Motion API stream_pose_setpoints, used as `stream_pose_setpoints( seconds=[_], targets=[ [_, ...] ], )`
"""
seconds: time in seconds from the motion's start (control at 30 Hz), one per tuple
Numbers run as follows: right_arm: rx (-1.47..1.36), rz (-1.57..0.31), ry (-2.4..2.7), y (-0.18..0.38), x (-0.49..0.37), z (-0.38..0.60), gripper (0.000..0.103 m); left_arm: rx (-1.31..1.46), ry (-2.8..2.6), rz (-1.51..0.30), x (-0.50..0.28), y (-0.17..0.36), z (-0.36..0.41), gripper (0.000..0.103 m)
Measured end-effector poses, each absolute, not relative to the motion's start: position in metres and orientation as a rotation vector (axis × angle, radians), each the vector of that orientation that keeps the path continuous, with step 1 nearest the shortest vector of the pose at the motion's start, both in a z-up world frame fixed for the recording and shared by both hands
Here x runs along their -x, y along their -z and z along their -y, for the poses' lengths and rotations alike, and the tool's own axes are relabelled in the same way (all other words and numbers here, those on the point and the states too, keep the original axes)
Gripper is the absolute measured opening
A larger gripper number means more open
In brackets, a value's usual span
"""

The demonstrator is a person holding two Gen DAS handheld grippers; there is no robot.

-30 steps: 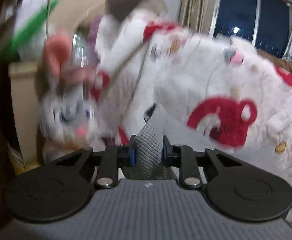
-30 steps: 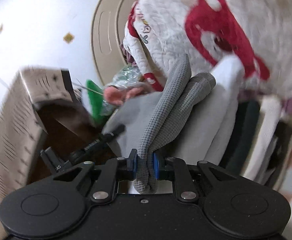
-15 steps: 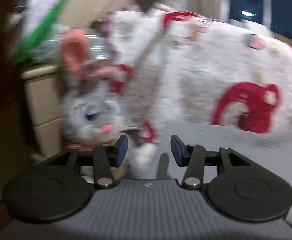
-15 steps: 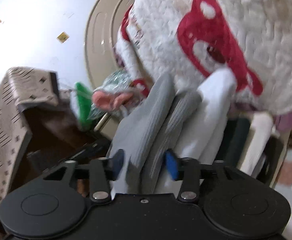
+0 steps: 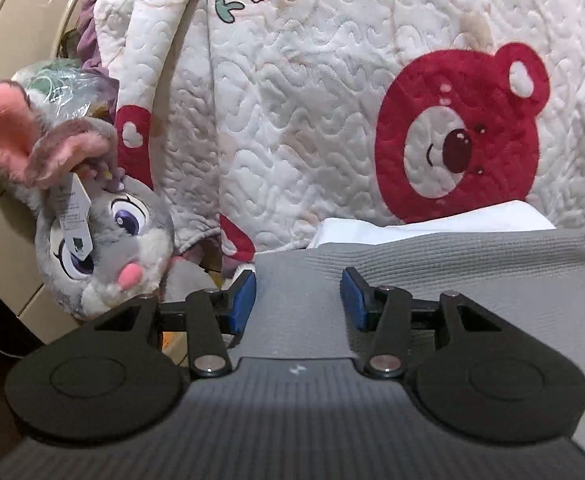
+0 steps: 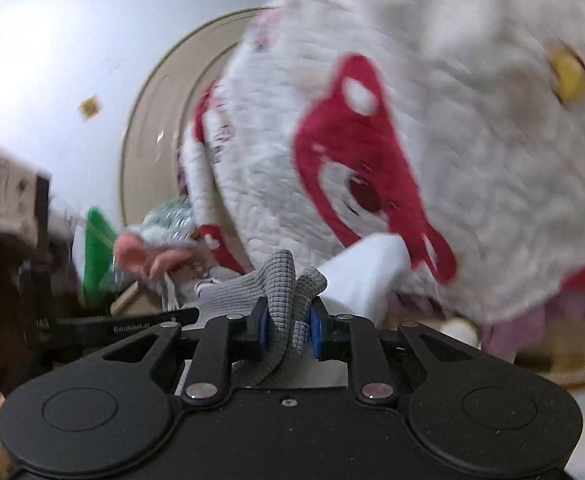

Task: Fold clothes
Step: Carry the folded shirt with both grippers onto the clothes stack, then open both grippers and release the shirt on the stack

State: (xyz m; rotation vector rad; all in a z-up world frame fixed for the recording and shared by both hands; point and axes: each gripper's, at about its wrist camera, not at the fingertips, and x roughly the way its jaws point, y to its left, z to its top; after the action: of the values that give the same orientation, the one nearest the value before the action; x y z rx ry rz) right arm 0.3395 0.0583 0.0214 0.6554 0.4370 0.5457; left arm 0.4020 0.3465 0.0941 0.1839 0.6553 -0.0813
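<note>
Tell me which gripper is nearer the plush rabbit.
Left. The left gripper is right beside the plush rabbit, jaws apart over the grey garment; the right gripper, closing on grey cloth, sits farther back.

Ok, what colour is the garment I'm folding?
Grey, with a fine ribbed waffle knit; the left wrist view shows it best.

Even indoor light, left wrist view sharp, right wrist view motion-blurred, fisheye bending and dark vignette at corners
</note>
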Motion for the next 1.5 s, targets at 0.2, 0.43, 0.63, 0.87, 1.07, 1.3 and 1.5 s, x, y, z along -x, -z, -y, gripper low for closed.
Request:
stream_pose_setpoints(
  seconds=[0.2,0.43,0.63,0.87,1.07,1.3,1.5],
  targets=[
    [-0.631,-0.471,-0.538,-0.023,-0.340,-0.063,0.023,-0.234,0.093,-0.665,-0.397,-0.084,-0.351,0.048],
    [-0.654,-0.504,-0.548,-0.018,-0.339,-0.060,0.030,-0.208,-0.012,-0.673,-0.392,-0.095,-0.364,0.065],
    [-0.815,-0.546,-0.521,-0.006,-0.336,-0.038,0.064,-0.177,-0.228,-0.642,-0.358,-0.121,-0.365,0.069],
    [-0.705,-0.495,-0.440,0.007,-0.320,0.004,0.062,-0.356,-0.223,-0.627,-0.293,-0.103,-0.304,0.069],
    [-0.499,-0.437,-0.554,0.010,-0.272,0.010,0.062,-0.306,-0.291,-0.526,-0.214,-0.091,-0.253,0.071],
    [-0.292,-0.487,-0.621,0.022,-0.215,0.012,0.051,-0.260,-0.128,-0.602,-0.135,-0.064,-0.184,0.082],
    [-0.168,-0.461,-0.690,0.031,-0.156,0.020,0.057,-0.087,-0.178,-0.653,-0.087,-0.026,-0.146,0.093]
  ],
)
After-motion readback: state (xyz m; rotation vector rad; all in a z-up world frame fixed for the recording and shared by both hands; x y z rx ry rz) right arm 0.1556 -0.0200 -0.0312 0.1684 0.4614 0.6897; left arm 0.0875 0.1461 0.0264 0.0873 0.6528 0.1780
